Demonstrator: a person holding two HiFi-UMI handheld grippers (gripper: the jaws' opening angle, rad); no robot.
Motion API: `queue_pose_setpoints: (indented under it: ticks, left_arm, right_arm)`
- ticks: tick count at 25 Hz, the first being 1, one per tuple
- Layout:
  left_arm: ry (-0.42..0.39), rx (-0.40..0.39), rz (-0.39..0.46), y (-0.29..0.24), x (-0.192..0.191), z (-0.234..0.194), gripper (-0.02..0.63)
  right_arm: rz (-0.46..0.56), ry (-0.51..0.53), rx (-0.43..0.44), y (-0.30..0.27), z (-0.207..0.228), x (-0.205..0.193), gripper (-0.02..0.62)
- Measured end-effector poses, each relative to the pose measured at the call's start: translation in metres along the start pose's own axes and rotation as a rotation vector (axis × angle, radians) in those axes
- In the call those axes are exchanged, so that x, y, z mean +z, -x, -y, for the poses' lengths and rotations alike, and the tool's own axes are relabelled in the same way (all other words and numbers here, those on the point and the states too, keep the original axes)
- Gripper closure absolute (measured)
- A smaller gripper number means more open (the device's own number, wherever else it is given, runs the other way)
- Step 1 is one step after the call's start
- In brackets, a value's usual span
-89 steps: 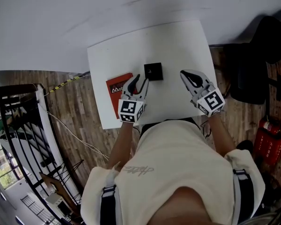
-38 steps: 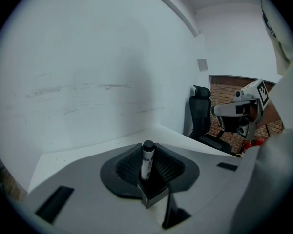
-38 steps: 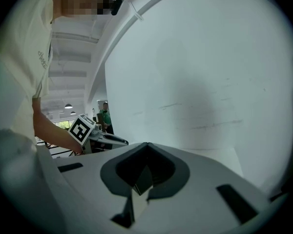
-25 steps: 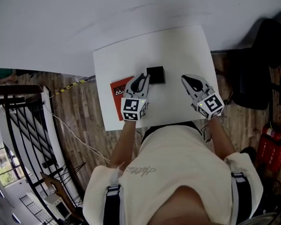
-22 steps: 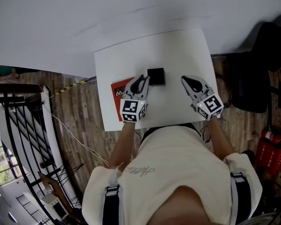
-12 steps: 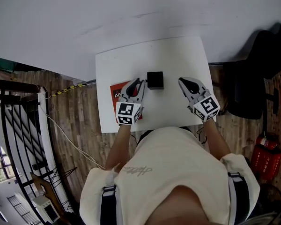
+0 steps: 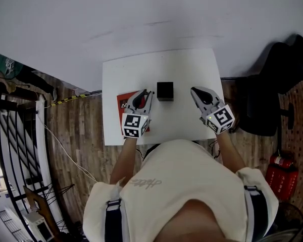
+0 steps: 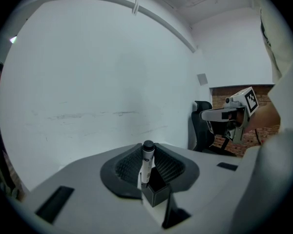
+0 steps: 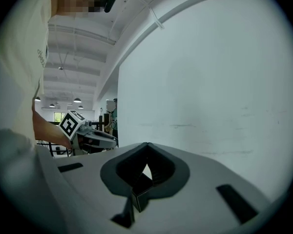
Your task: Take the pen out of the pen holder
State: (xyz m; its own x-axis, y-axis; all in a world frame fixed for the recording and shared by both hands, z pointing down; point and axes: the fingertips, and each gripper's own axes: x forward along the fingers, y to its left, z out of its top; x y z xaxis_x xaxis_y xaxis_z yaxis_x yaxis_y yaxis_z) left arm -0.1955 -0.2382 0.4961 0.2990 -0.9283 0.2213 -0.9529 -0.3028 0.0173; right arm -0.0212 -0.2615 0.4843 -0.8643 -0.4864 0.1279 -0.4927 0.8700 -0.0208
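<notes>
A person in a pale shirt leans over a small white tabletop (image 7: 192,69), a pair of tongs in each hand. The left tongs (image 8: 147,151) are clenched on the pen (image 8: 146,165), a white barrel with a black cap. It stands upright between the pads, the cap poking above them. The right tongs (image 7: 196,92) are closed on nothing, tips together, over the tabletop's right side. Under the left tongs lies a red book (image 7: 120,104).

Just beyond the left tongs' tips sits the holder (image 7: 165,91), a small black open-topped box near the tabletop's middle and well apart from the right tongs. In the right gripper view nothing sticks out of it. The pen thus appears to be out of the holder, or all but out. In the left gripper view its lower end overlaps the box's near rim, and whether it has cleared that rim cannot be told. Beyond the tabletop rises a bare white wall.

The likely danger from here is a sideways move made too soon. A pen tip below the rim would catch the wall of the box, and with nothing steadying the holder it could tip or slide. The barrel is slim and round and is gripped at one narrow band. Such a knock could also swivel it in the pads, or pull it free to drop onto the tabletop.
</notes>
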Motion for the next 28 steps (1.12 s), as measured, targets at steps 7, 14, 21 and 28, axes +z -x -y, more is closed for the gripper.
queue_pose_setpoints:
  ticks: [7,14,21,28]
  left_arm:
    - [-0.006,0.006,-0.007,0.009,-0.001,-0.003,0.52]
    - [-0.01,0.013,-0.001,0.016,0.0,-0.003,0.52]
    - [-0.001,0.014,0.009,0.021,0.003,-0.006,0.52]
    - [0.015,0.011,0.009,0.02,0.0,-0.013,0.52]
  right_arm:
    - [0.016,-0.009,0.006,0.0,0.0,0.008,0.588]
    - [0.022,0.02,0.016,0.0,-0.008,0.012,0.588]
    - [0.025,0.02,0.012,0.002,-0.012,0.015,0.588]
    - [0.012,0.018,-0.005,0.003,-0.01,0.011,0.588]
